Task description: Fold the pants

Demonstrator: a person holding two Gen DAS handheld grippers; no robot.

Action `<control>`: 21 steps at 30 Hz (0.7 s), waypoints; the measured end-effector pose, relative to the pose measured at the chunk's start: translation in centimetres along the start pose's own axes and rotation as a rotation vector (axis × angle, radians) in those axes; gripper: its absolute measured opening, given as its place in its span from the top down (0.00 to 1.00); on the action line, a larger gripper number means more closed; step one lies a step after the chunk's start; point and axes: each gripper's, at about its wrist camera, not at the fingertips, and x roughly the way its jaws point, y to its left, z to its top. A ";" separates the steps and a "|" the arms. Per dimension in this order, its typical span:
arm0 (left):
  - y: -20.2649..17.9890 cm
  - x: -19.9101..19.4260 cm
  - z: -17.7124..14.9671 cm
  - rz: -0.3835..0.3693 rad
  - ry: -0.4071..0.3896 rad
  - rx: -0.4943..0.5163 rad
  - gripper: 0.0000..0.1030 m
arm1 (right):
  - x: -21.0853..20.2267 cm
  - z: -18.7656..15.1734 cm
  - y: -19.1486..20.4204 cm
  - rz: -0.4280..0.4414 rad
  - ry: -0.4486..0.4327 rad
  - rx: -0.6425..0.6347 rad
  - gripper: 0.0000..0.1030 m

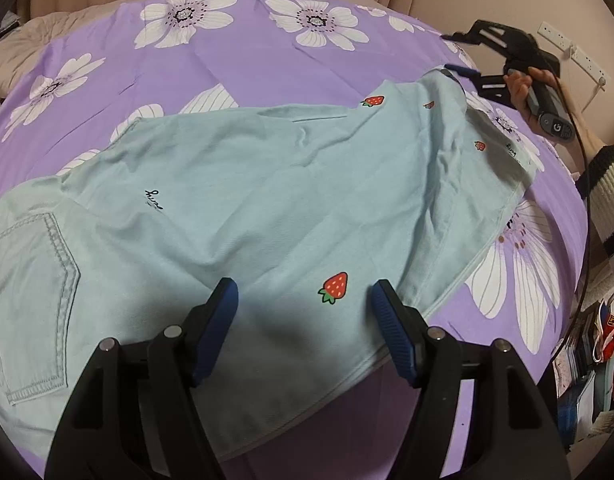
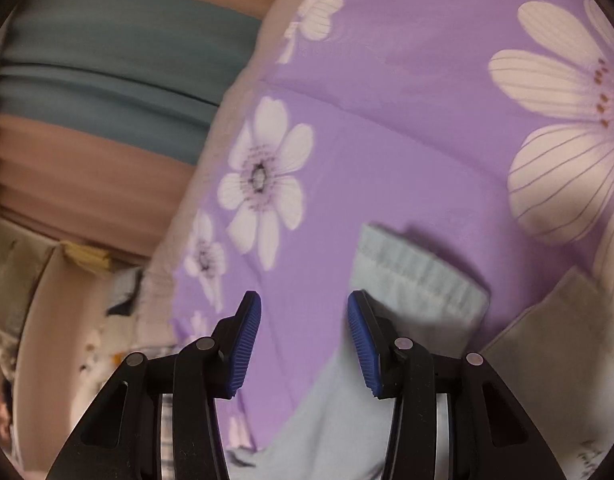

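Light blue pants with strawberry prints lie spread across a purple flowered bedsheet; a back pocket shows at the left. My left gripper stands open above the near leg, with only flat cloth under the gap. At the far right a hand holds my right gripper by the end of the leg. In the right wrist view that gripper is open, with bare sheet in the gap. The ribbed hem lies just right of its right finger.
Beige quilt edges the bed at the far left. Curtains hang beyond the bed. A cardboard box and clutter sit beside the bed, and more clutter lies at the right. Wall sockets and a striped sleeve are on the right.
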 end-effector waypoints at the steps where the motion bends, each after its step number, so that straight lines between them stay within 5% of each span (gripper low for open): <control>1: 0.0 0.0 0.0 -0.001 0.000 0.000 0.32 | -0.3 0.1 0.0 0.027 -0.010 0.002 0.56; 6: 0.1 0.0 -0.2 -0.006 -0.010 0.002 0.30 | -4.0 -1.5 -0.3 0.088 -0.074 -0.027 0.56; 13: -0.2 0.1 -0.1 0.000 -0.012 -0.002 0.28 | -3.4 -9.8 -4.3 0.084 0.160 0.029 0.56; 19: -0.1 0.0 0.0 -0.002 -0.006 -0.010 0.27 | -0.7 -14.6 -2.8 0.124 0.293 -0.027 0.55; 21: -0.1 0.0 0.1 0.000 -0.006 -0.011 0.27 | 0.0 -15.7 -1.8 0.125 0.310 -0.073 0.45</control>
